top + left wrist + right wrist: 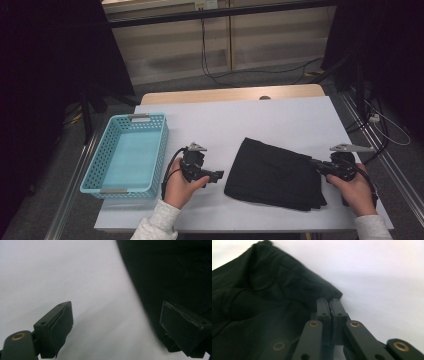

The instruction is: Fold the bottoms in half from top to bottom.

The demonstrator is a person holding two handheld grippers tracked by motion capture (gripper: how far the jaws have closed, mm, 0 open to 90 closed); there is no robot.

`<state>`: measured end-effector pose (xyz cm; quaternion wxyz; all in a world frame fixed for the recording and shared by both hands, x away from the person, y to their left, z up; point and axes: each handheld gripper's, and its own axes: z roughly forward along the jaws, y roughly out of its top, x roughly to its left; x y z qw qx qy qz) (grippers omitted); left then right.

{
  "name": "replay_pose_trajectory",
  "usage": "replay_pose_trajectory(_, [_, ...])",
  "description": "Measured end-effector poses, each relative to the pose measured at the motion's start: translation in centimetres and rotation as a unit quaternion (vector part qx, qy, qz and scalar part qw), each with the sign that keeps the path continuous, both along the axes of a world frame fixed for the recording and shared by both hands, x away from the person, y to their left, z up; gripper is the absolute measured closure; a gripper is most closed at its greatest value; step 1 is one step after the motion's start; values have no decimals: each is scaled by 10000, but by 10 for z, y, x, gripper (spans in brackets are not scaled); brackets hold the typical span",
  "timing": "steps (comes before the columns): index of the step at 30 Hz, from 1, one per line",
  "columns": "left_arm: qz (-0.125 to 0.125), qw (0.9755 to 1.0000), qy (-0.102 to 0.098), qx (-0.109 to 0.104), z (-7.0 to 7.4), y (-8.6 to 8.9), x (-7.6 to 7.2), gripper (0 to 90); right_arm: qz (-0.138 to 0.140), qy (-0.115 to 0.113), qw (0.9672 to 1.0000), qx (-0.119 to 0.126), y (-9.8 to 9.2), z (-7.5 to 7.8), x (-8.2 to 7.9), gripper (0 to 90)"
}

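At centre frame the left tool (219,175) gapes wide beside the black cloth (272,172); at lower right, the right tool (314,162) is pressed together at the cloth's edge.

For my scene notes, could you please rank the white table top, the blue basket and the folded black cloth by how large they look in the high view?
1. White table top, by far the largest.
2. Folded black cloth and blue basket: they look much alike in area, so I would not rank one above the other.
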<state>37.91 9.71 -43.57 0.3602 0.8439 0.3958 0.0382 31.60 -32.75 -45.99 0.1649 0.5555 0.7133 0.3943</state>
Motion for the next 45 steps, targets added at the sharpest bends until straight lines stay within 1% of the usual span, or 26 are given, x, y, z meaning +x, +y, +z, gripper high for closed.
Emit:
replay_pose_trajectory(2, [-2,10000,-2,7,0,1,0,114,300,-38,9995,95,16,7,2,869])
replay_pose_trajectory(5, [5,10000,-6,-5,0,1,0,114,512,-78,9986,68,33,11,5,868])
replay_pose_trajectory(8, [-26,10000,5,-20,0,0,-2,114,409,-49,9992,-6,34,5,9,867])
replay_pose_trajectory(11, [-125,9998,82,-101,-1,-1,-3,114,152,-14,9999,47,22,0,10,866])
replay_pose_trajectory(14, [-229,9996,114,-123,-1,-4,-6,117,25,-38,9999,90,14,-1,8,865])
replay_pose_trajectory(16, [-293,9993,137,-162,-1,-7,-9,154,-19,-26,10000,35,11,-3,7,865])
replay_pose_trajectory(18, [-396,9989,155,-181,0,-10,-13,162,-63,-35,9999,72,10,-4,6,864])
replay_pose_trajectory(19, [-411,9987,182,-233,0,-13,-15,203,-73,-53,10000,26,10,-4,5,864])
replay_pose_trajectory(20, [-435,9984,242,-276,-1,-15,-17,203,-73,-53,10000,26,10,-4,5,864])
replay_pose_trajectory(23, [-412,9985,345,-78,-8,-21,-22,219,-86,-81,9999,-37,10,-3,4,863])
replay_pose_trajectory(25, [-466,9981,396,-109,-15,-25,-23,237,-105,-101,9999,-48,9,-4,4,863])
replay_pose_trajectory(27, [-527,9982,267,-42,-16,-30,-27,293,-141,-105,9998,-40,9,-4,4,862])
replay_pose_trajectory(28, [-610,9976,321,-61,-15,-31,-28,371,-134,-106,9998,-50,8,-4,4,862])
replay_pose_trajectory(29, [-629,9968,475,-144,-16,-32,-30,492,-139,-120,9998,-75,8,-4,3,862])
replay_pose_trajectory(30, [-629,9970,428,-106,-16,-32,-31,532,-143,-117,9998,-71,8,-4,3,862])
replay_pose_trajectory(31, [-634,9970,448,-7,-15,-32,-32,573,-141,-114,9998,-67,8,-4,3,862])
replay_pose_trajectory(32, [-624,9962,613,-23,-15,-32,-32,717,-147,-118,9998,-73,7,-4,3,862])
replay_pose_trajectory(33, [-596,9958,692,-65,-16,-32,-32,814,-149,-119,9998,-69,7,-4,3,862])
replay_pose_trajectory(34, [-583,9959,691,-82,-16,-30,-32,840,-166,-121,9998,-68,7,-4,2,862])
replay_pose_trajectory(36, [-518,9953,821,-14,-11,-26,-30,871,-173,-124,9998,-58,6,-4,2,862])
replay_pose_trajectory(38, [-467,9950,878,-91,-5,-16,-25,876,-179,-139,9997,-70,6,-3,1,861])
replay_pose_trajectory(40, [-308,9959,841,-133,1,-4,-20,875,-142,-124,9998,-63,7,-2,0,855])
replay_pose_trajectory(41, [-283,9959,849,-114,2,1,-17,875,-52,-70,10000,-46,8,-1,0,838])
replay_pose_trajectory(42, [-238,9960,855,-100,2,6,-16,874,62,15,10000,-46,11,-1,-1,792])
replay_pose_trajectory(43, [-210,9961,860,-48,1,9,-15,874,172,59,9998,-129,13,0,-1,732])
replay_pose_trajectory(45, [-266,9958,876,54,-2,13,-13,873,194,-64,9995,-228,19,7,0,591])
